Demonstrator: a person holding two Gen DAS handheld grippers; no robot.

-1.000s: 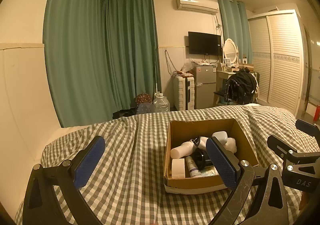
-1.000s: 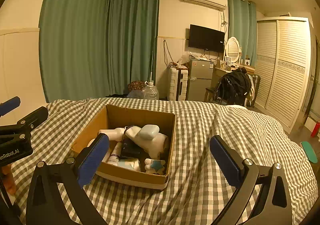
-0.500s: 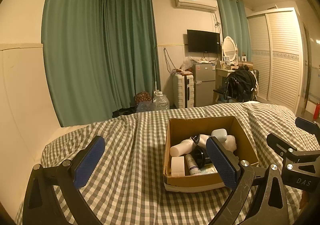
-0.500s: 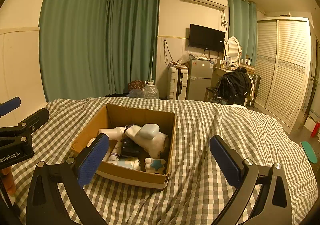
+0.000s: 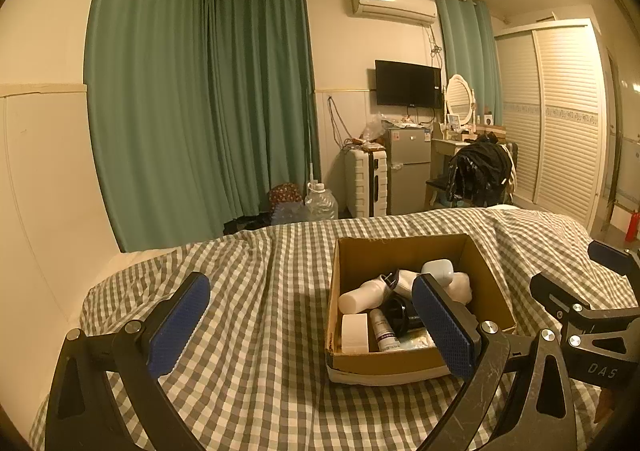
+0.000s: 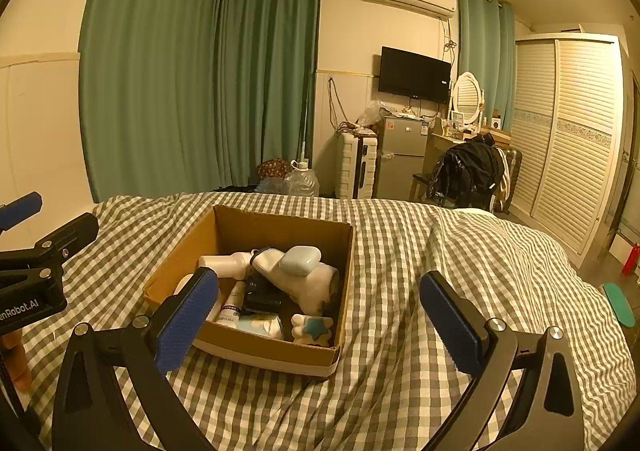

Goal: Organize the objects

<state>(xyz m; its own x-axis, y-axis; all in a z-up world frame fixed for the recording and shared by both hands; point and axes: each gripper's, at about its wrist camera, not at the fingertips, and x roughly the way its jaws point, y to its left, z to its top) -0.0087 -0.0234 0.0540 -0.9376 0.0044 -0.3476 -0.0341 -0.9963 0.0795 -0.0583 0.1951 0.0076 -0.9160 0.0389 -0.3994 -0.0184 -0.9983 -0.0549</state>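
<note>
An open cardboard box (image 5: 490, 291) (image 6: 180, 263) sits on the checked bedspread. It holds several toiletries: a white bottle (image 5: 360, 297) (image 6: 224, 263), a pale blue case (image 6: 300, 259) (image 5: 438, 269), a small tube (image 5: 384, 331) (image 6: 234, 301), a black item (image 6: 262, 293), a white block (image 5: 355, 333) and a star-marked piece (image 6: 312, 329). My left gripper (image 5: 310, 327) is open and empty, hovering over the bed left of the box front. My right gripper (image 6: 318, 325) is open and empty, over the box's front right corner.
The checked bedspread (image 5: 248, 291) (image 6: 460, 271) covers the bed. Beyond its far edge are green curtains (image 5: 200, 111), a water jug (image 5: 320, 205), a white suitcase (image 5: 366, 183), a small fridge (image 5: 408, 167) and a chair with dark clothes (image 5: 480, 171). A wall (image 5: 36, 191) is at left.
Both views have shifted only slightly; the box sits a touch higher in the left wrist view. Both grippers stay open and empty.
</note>
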